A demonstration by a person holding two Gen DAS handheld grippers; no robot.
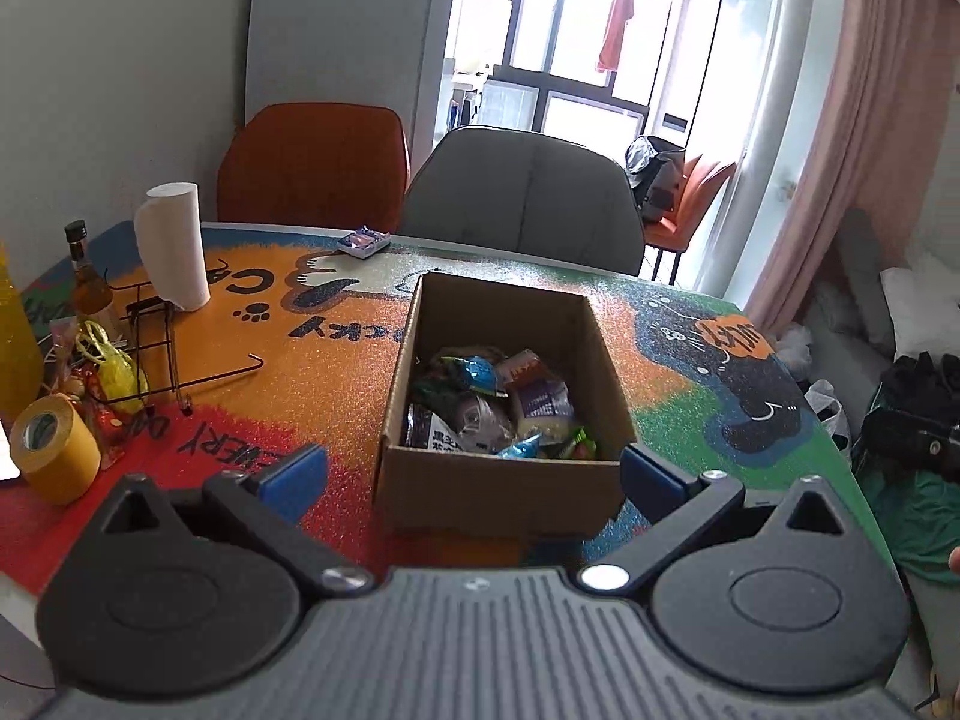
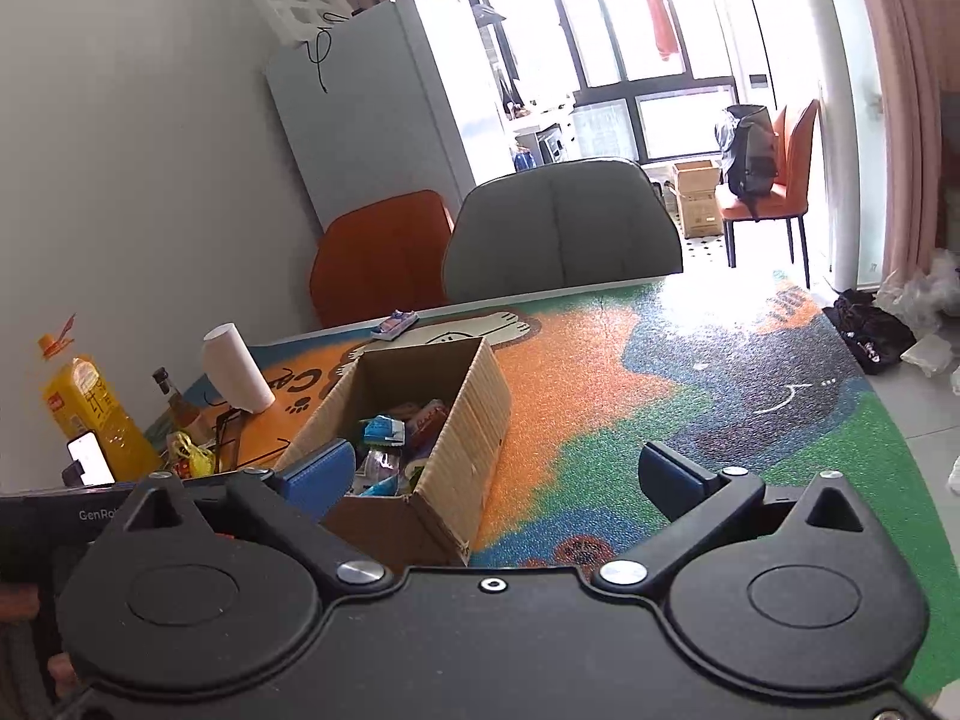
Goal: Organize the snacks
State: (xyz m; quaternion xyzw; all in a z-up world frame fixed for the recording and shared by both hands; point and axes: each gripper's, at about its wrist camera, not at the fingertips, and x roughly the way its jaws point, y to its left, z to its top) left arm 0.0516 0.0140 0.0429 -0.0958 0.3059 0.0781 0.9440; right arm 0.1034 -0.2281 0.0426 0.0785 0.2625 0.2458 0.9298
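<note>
Jaws of both grippers spread wide, empty, before the snack-filled cardboard box (image 1: 498,480).

On the mat (image 1: 312,360), left of the cardboard box (image 1: 498,492), you can read "LUCKY" upside down. "GenRo" stands on the left gripper's body (image 2: 60,519), left of that box.

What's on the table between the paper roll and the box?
Nothing but the colorful mat. In the left wrist view, the stretch from the paper roll to the box is bare.
</note>
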